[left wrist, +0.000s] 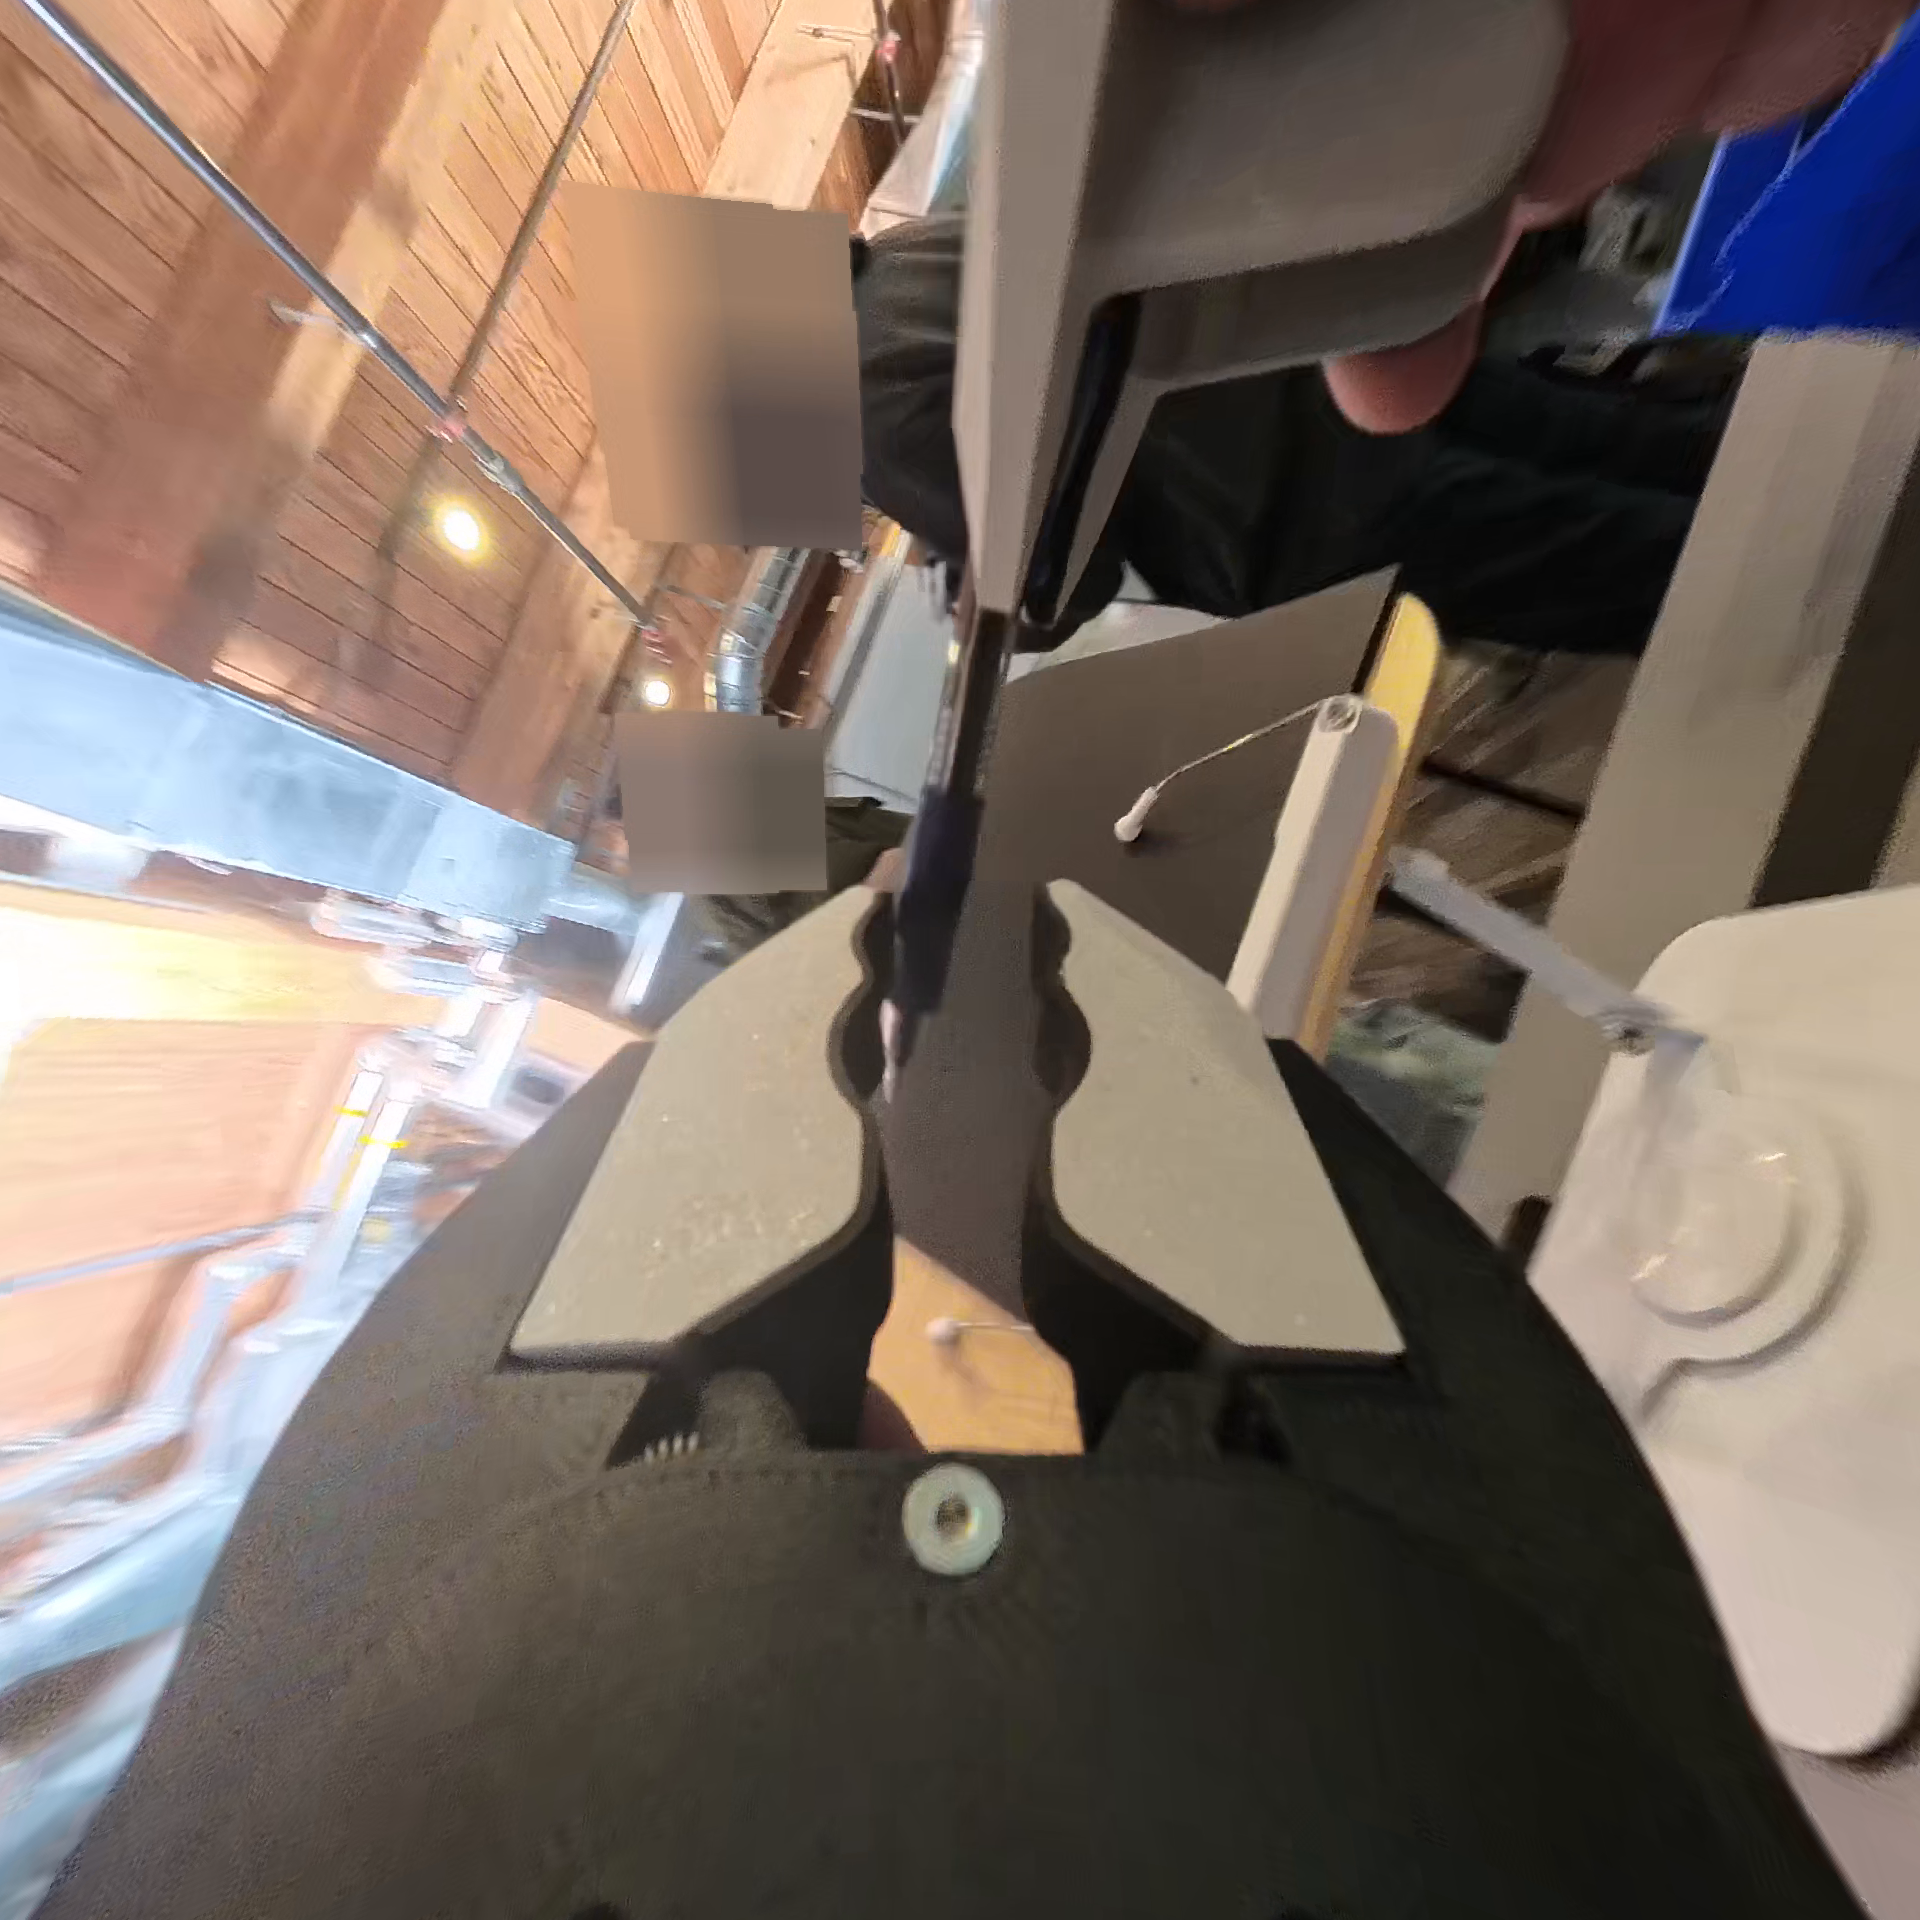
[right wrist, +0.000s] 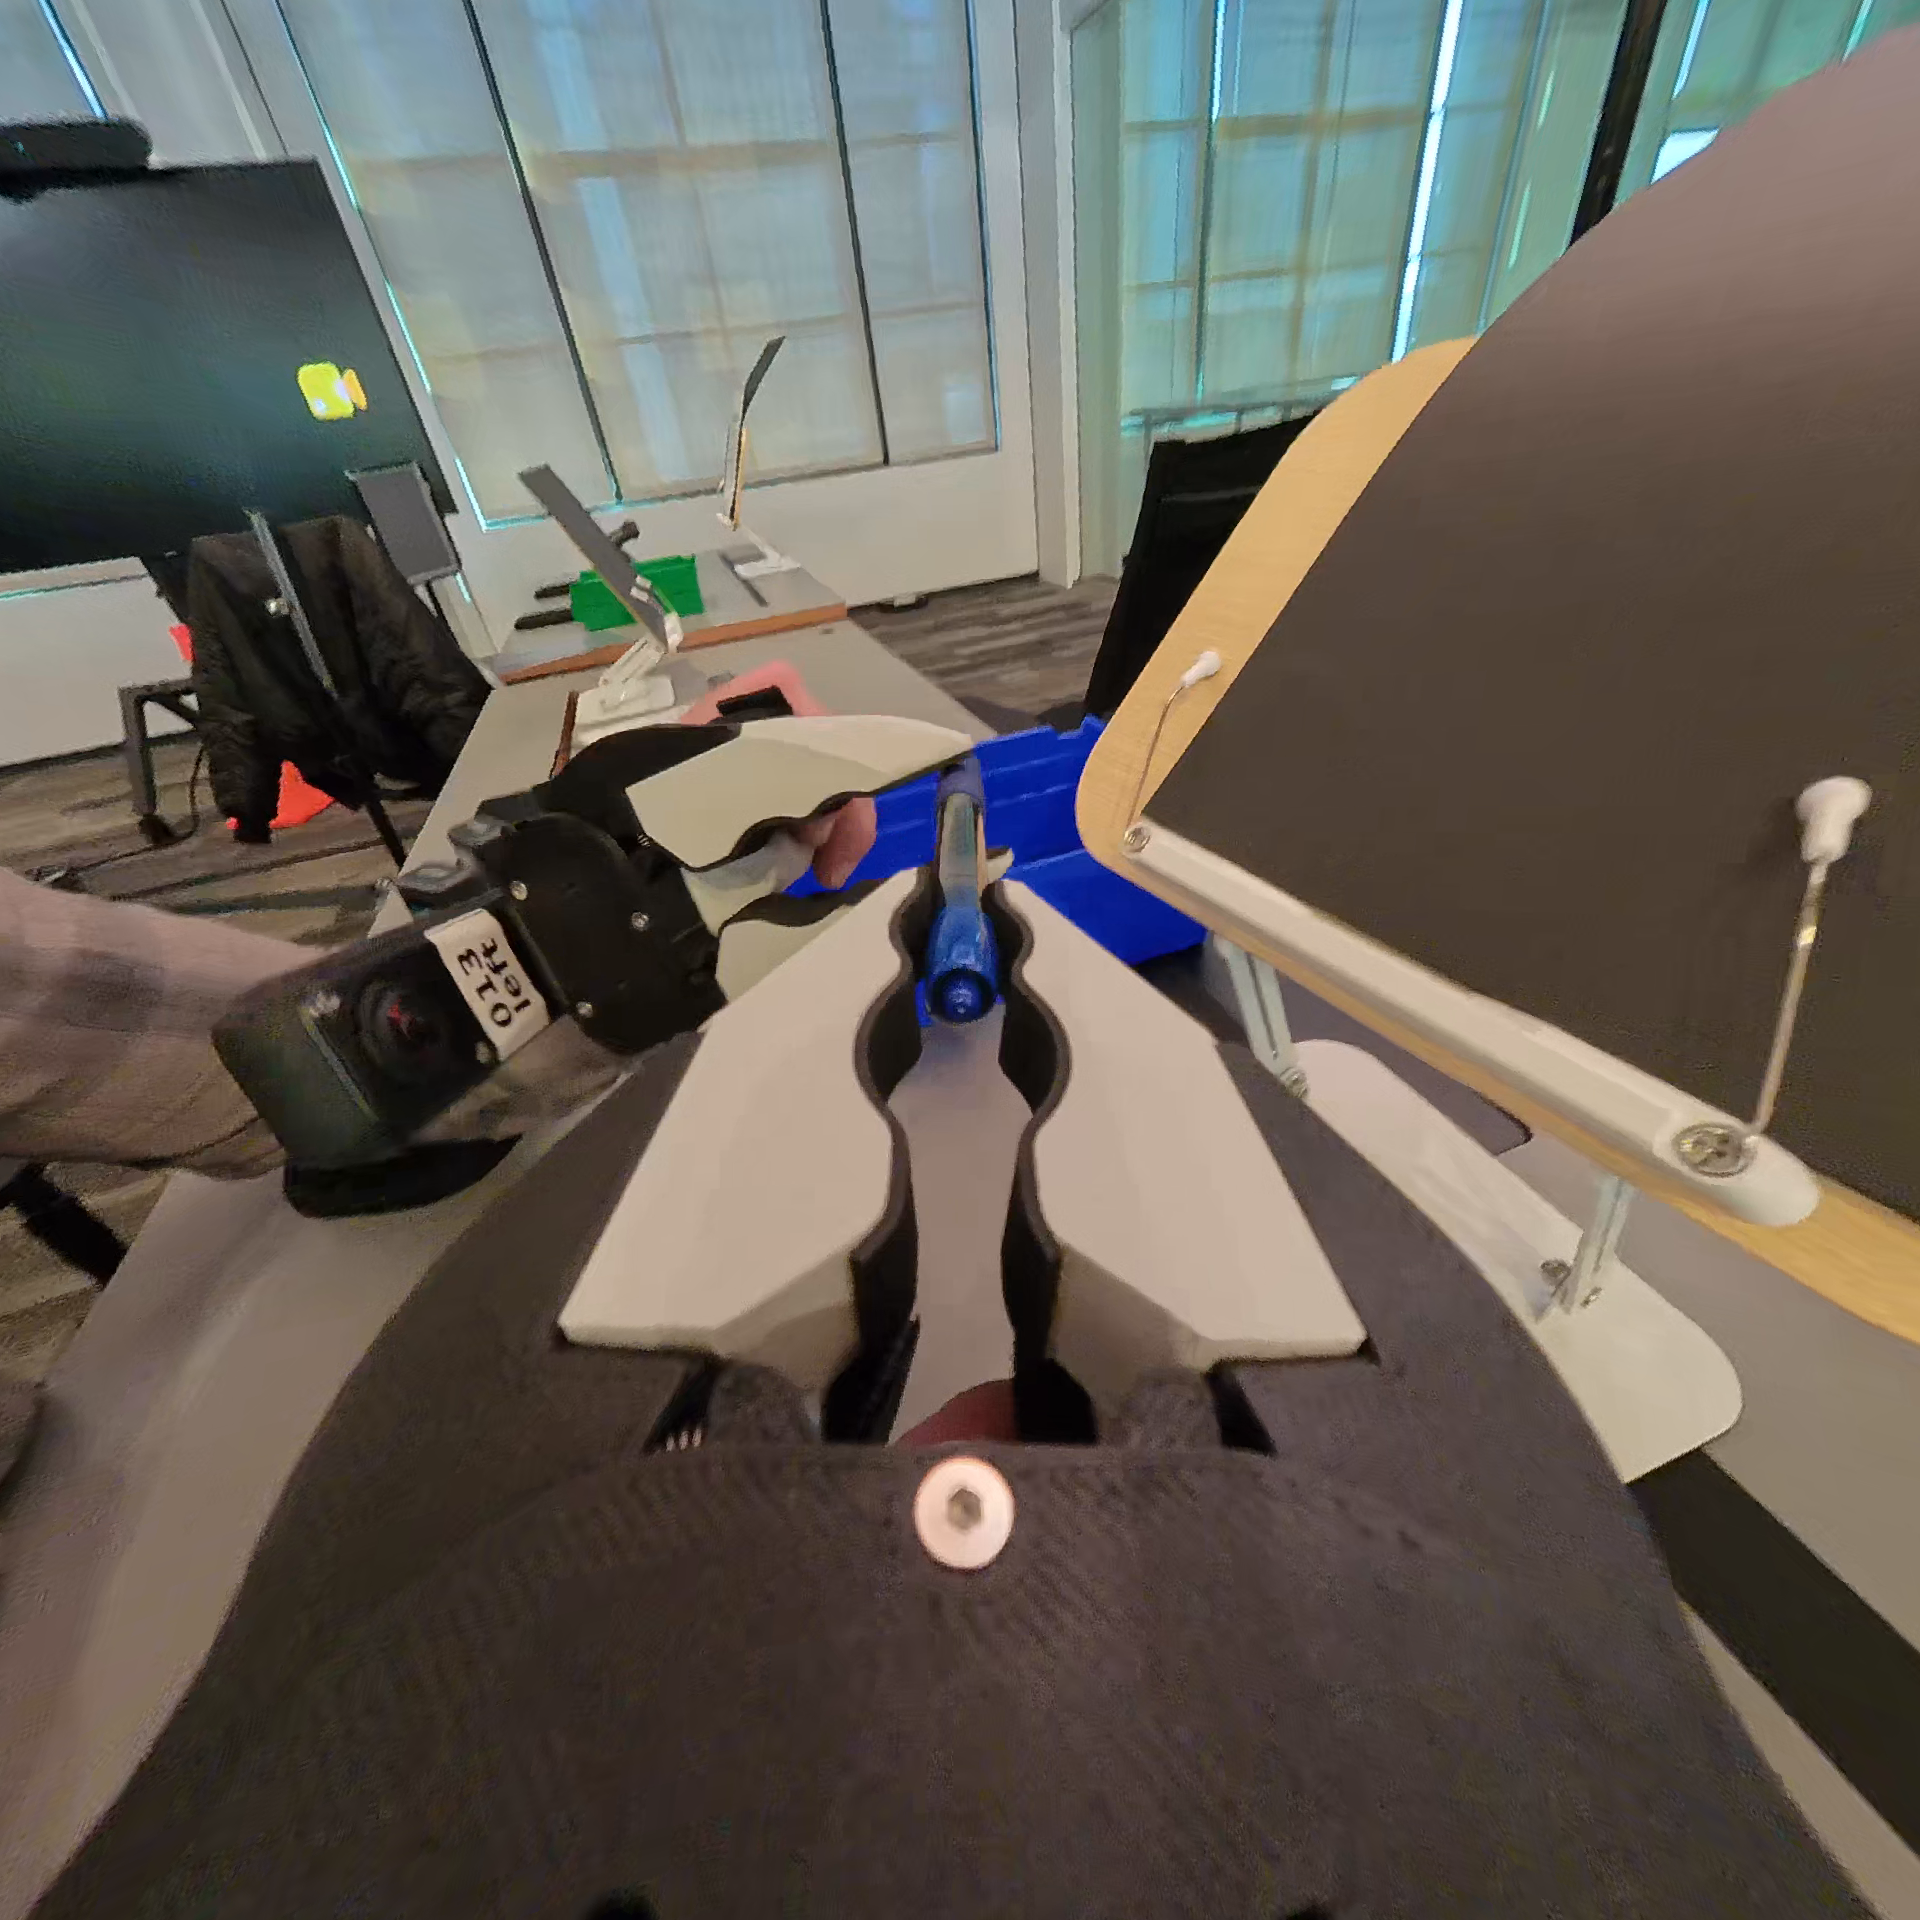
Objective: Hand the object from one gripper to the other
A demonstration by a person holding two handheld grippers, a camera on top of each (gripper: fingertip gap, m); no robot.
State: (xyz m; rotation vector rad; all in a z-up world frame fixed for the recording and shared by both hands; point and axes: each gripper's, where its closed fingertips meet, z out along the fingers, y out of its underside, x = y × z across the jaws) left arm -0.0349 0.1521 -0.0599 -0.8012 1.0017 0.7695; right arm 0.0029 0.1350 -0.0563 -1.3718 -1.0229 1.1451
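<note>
A dark easel board (right wrist: 1558, 644) stood at right on the grey tabletop (right wrist: 520, 717). The right gripper (right wrist: 961, 956) had its fingers closed around a blue pen (right wrist: 958, 894). The left gripper (left wrist: 961, 997) had its fingers apart around the pen's tip, not yet clamping. If the right let go early, the pen would likely drop.

Bright window daylight, warm ceiling lamps, motion blur, fisheye edges
</note>
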